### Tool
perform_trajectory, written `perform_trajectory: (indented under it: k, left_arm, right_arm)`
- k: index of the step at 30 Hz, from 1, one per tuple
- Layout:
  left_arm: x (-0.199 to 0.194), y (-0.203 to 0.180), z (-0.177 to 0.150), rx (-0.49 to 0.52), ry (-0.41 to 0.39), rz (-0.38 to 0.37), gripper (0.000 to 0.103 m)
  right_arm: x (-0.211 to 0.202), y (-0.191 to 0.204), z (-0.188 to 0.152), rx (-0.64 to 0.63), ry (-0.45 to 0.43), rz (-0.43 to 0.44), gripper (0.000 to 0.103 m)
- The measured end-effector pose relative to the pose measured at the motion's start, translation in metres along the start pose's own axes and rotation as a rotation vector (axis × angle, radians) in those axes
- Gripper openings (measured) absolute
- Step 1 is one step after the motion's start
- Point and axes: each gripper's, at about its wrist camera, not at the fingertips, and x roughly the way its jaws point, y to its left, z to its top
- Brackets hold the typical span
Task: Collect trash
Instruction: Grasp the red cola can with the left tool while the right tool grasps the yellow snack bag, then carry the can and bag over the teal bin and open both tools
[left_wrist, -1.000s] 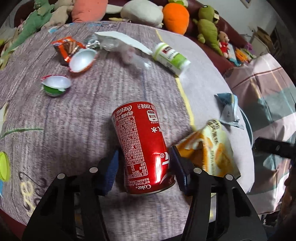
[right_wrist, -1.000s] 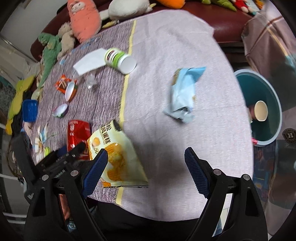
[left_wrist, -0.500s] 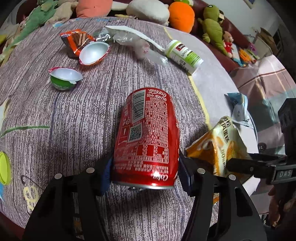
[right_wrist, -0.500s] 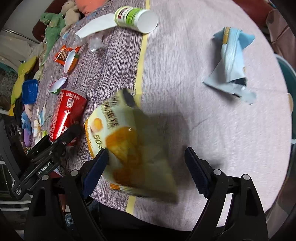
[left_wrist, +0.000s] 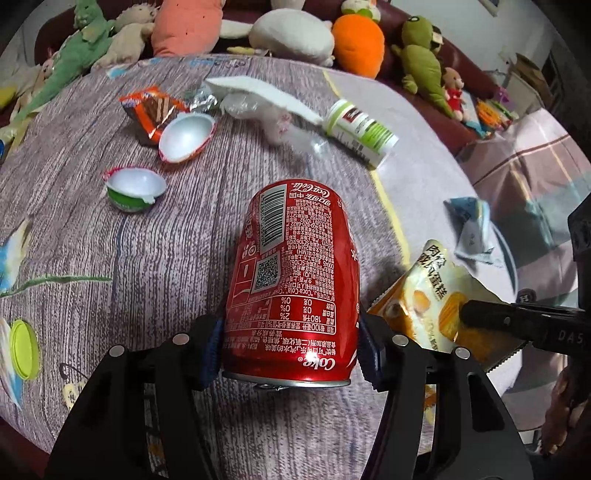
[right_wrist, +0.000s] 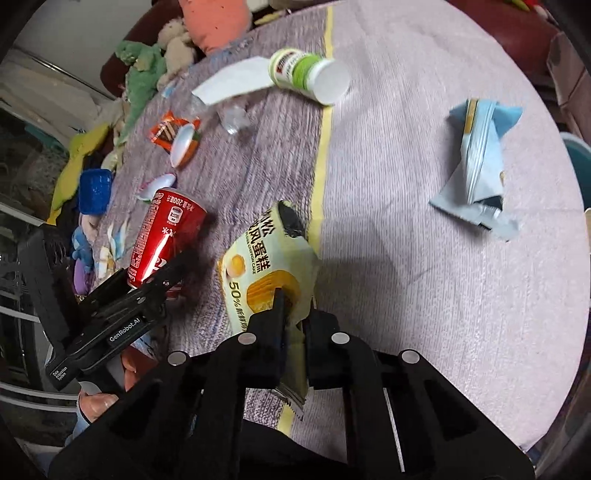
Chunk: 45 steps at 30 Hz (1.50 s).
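My left gripper (left_wrist: 290, 350) is shut on a red Coke can (left_wrist: 295, 288), its blue pads pressing both sides near the can's lower end; the can also shows in the right wrist view (right_wrist: 162, 236). My right gripper (right_wrist: 295, 325) is shut on the near end of a yellow cake wrapper (right_wrist: 269, 266), which also shows in the left wrist view (left_wrist: 428, 295). The wrapper is lifted and crumpled at the round table's near edge.
On the table (right_wrist: 406, 184) lie a blue wrapper (right_wrist: 480, 166), a green-and-white bottle (left_wrist: 358, 133), white paper (left_wrist: 258, 92), clear plastic (left_wrist: 280, 125), an orange wrapper (left_wrist: 151, 110) and two half shells (left_wrist: 184, 136). Plush toys (left_wrist: 288, 33) line the far side. A teal bin rim (right_wrist: 580, 155) shows at right.
My right gripper went from wide open to shut on the yellow wrapper. My left gripper closed on the can and tipped it nearer the camera.
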Motion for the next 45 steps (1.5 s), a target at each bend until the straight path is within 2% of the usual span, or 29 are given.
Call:
perform_trajectory:
  k: [9, 13, 20, 26, 31, 37, 45]
  left_arm:
    - [-0.013, -0.031, 0.016, 0.025, -0.024, -0.045, 0.060]
    - [-0.015, -0.053, 0.026, 0.067, -0.035, -0.061, 0.060]
    - [-0.017, -0.109, 0.047, 0.168, -0.048, -0.112, 0.060]
    - [-0.007, -0.175, 0.064, 0.267, -0.039, -0.172, 0.060]
    - [0.013, -0.244, 0.072, 0.367, -0.007, -0.213, 0.060]
    - [0.054, -0.316, 0.070, 0.468, 0.064, -0.235, 0.060]
    - [0.098, -0.369, 0.067, 0.532, 0.133, -0.228, 0.060]
  right_arm:
    - [-0.055, -0.017, 0.015, 0.014, -0.147, -0.020, 0.007]
    - [-0.081, -0.032, 0.025, 0.045, -0.208, -0.024, 0.007]
    - [-0.124, -0.068, 0.033, 0.105, -0.312, -0.029, 0.007]
    - [-0.167, -0.119, 0.030, 0.186, -0.414, -0.047, 0.007]
    - [-0.205, -0.177, 0.019, 0.281, -0.500, -0.066, 0.007]
    - [-0.224, -0.239, 0.011, 0.383, -0.544, -0.082, 0.007]
    - [-0.229, -0.289, 0.010, 0.445, -0.548, -0.097, 0.007]
